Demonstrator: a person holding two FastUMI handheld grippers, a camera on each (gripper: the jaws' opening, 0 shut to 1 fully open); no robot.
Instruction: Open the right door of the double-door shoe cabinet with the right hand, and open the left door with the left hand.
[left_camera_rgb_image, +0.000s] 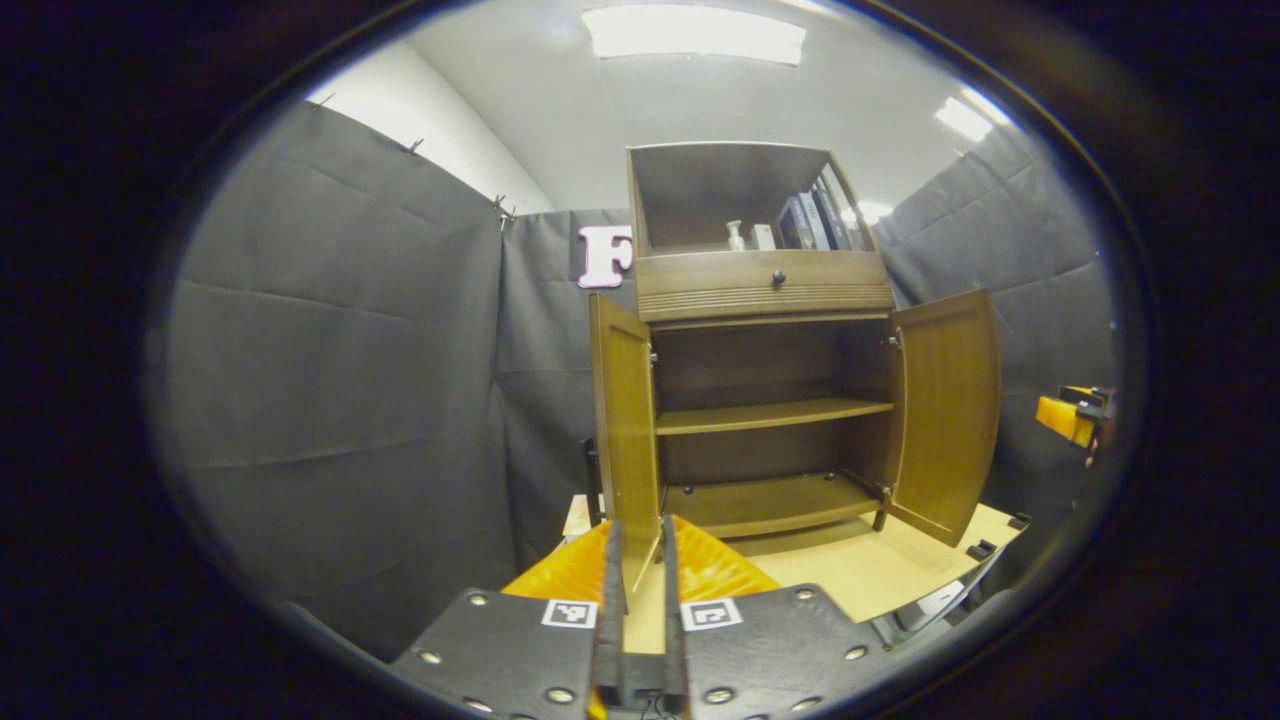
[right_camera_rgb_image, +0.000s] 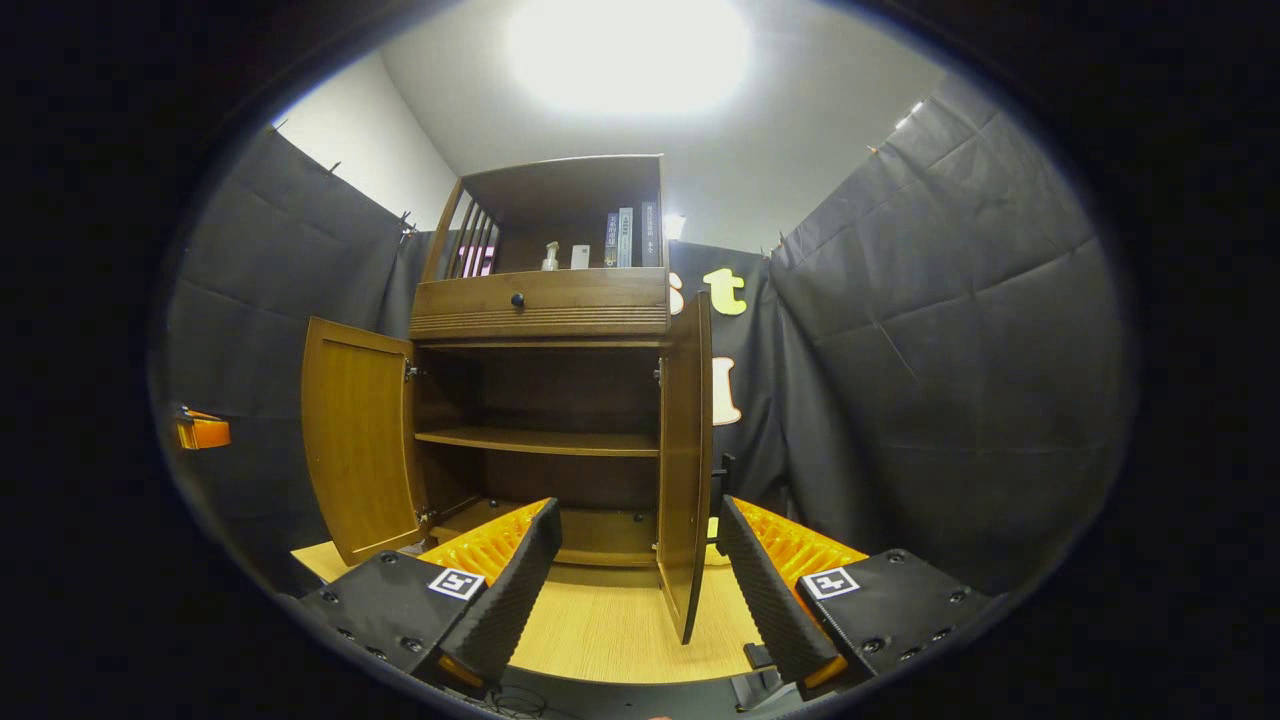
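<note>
The double-door shoe cabinet (left_camera_rgb_image: 765, 330) stands on a pale wooden surface (left_camera_rgb_image: 850, 570) against the booth's dark cloth wall, toward the surface's back edge, with both of its doors swung open. In the left gripper view, the left door (left_camera_rgb_image: 625, 440) stands edge-on at the cabinet's left side, and the left tool (left_camera_rgb_image: 640, 590) has its two fingers drawn close together on either side of that door's lower free edge (whether they actually press on the wood cannot be told). Inside the cabinet a middle shelf (left_camera_rgb_image: 770, 413) and a bottom shelf (left_camera_rgb_image: 770, 500) lie bare. Above them sits a drawer with a dark knob (left_camera_rgb_image: 778, 276), and the open top compartment holds a small pump bottle (left_camera_rgb_image: 735, 236) and a row of books (left_camera_rgb_image: 812, 222) at its right. In the right gripper view, the right door (right_camera_rgb_image: 688, 470) stands edge-on between the spread fingers of the right tool (right_camera_rgb_image: 637, 560), which is wide open and touches nothing.
</note>
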